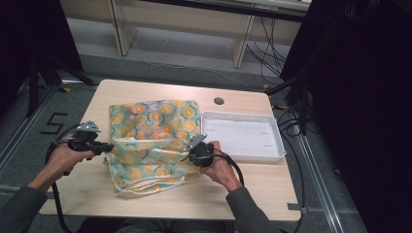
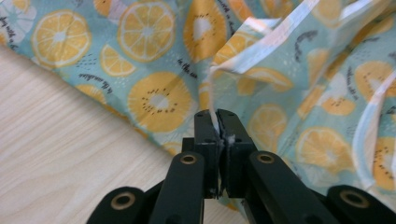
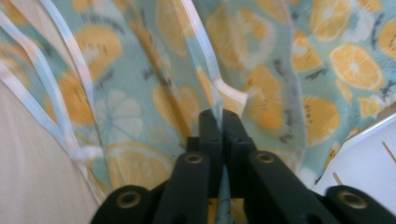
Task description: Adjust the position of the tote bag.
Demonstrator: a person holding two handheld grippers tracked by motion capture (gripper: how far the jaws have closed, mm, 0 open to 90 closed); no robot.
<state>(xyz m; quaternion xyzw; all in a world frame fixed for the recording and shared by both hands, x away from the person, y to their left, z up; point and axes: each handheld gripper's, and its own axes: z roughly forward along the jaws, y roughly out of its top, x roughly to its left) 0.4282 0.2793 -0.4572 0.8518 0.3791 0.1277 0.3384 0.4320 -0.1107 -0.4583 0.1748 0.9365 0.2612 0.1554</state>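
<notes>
1. Fruit-print cloth bag (image 1: 150, 141) lies mid-surface (image 1: 252, 184), pale blue with orange slices; its white-edged straps trail toward 6 o'clock
2. Left gripper (image 1: 110, 146) at the bag's 9 o'clock edge, jaws clamped on a white-trimmed hem; the left gripper view shows the hem (image 2: 215, 122) pinched between closed jaws, fabric lifted into a ridge above
3. Right gripper (image 1: 188, 156) at the bag's 3 o'clock side, jaws closed tight on a fold of cloth; the right gripper view shows fabric (image 3: 219, 116) caught between them
4. White tray (image 1: 279, 141) sits at 3 o'clock of the bag, just beside it
5. Both hands rest low on the surface, bag edge stretched between the grippers
</notes>
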